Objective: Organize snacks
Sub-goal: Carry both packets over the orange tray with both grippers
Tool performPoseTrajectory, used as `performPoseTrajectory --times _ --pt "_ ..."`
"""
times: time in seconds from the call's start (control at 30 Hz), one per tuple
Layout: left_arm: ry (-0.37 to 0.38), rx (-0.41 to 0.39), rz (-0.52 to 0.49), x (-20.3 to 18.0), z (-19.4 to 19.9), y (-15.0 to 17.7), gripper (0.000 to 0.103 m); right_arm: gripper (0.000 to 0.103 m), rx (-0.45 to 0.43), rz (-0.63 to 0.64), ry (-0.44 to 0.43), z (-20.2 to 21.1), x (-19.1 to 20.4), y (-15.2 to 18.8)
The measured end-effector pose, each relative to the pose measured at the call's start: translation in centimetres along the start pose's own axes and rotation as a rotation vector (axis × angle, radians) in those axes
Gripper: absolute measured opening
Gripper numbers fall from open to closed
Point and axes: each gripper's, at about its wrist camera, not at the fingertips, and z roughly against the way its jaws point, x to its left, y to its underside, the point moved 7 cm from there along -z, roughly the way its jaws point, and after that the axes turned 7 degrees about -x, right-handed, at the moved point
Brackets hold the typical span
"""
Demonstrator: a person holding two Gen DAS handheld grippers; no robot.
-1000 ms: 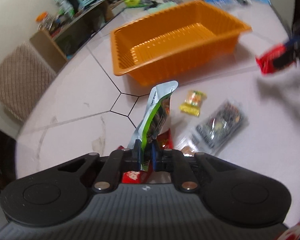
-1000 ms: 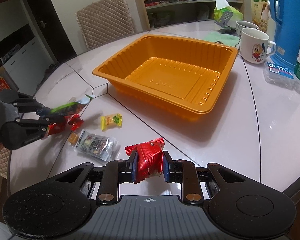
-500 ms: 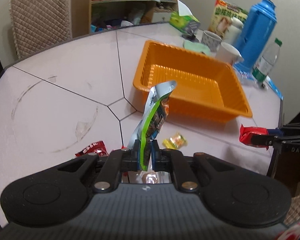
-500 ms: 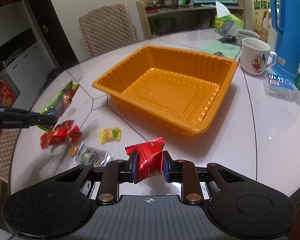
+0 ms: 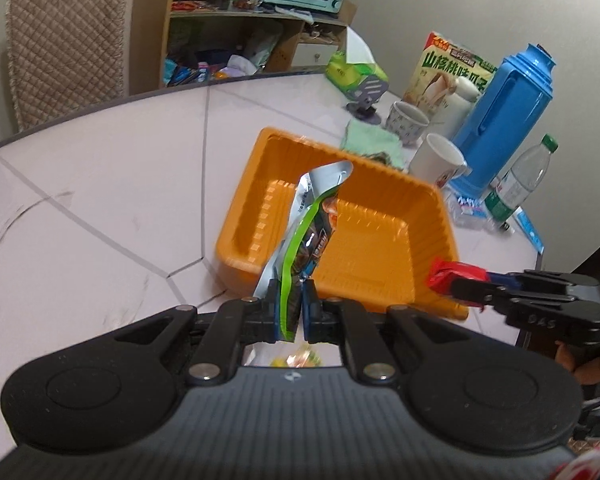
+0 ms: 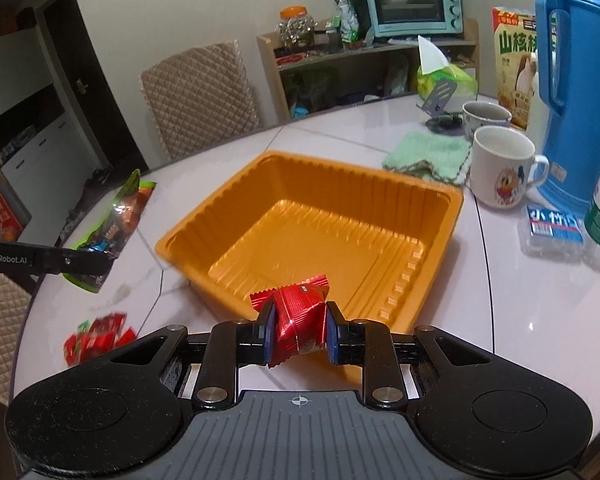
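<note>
An empty orange tray [image 5: 432,216] [image 6: 204,222] sits mid-table. My left gripper [image 5: 291,314] is shut on a green and silver snack pouch [image 5: 314,208], held upright just before the tray's near left corner; the pouch also shows at the left of the right wrist view [image 6: 114,220]. My right gripper [image 6: 298,330] is shut on a red foil snack packet [image 6: 300,314], held above the tray's near edge; the packet shows in the left wrist view [image 5: 446,276] at the tray's near right corner.
Red snack packets [image 6: 96,336] lie on the table at the left. A yellow candy [image 5: 296,360] shows under my left gripper. Two mugs [image 6: 500,168], a green cloth [image 6: 428,152], a blue thermos [image 6: 580,80] and a water bottle [image 5: 518,184] stand beyond the tray.
Both grippers have risen and moved toward the tray with their snacks. The left one swung right so the pouch now stands before the tray. The loose snacks have dropped out of view.
</note>
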Motion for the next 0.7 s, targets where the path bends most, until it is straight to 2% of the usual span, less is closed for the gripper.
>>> performPoseTrajectory --times 0.3,0.7 --pt "0.024 0.017 -0.040 -3.2 -4.9 -3.0 0.010 0.025 -0.007 -0.016 0.034 -3.5 -1.3 -2.4" --pt "0.016 0.099 -0.049 -5.1 -11.0 -3.1 0.010 0.025 0.030 -0.036 0.079 -7.1 -3.0 -2.7"
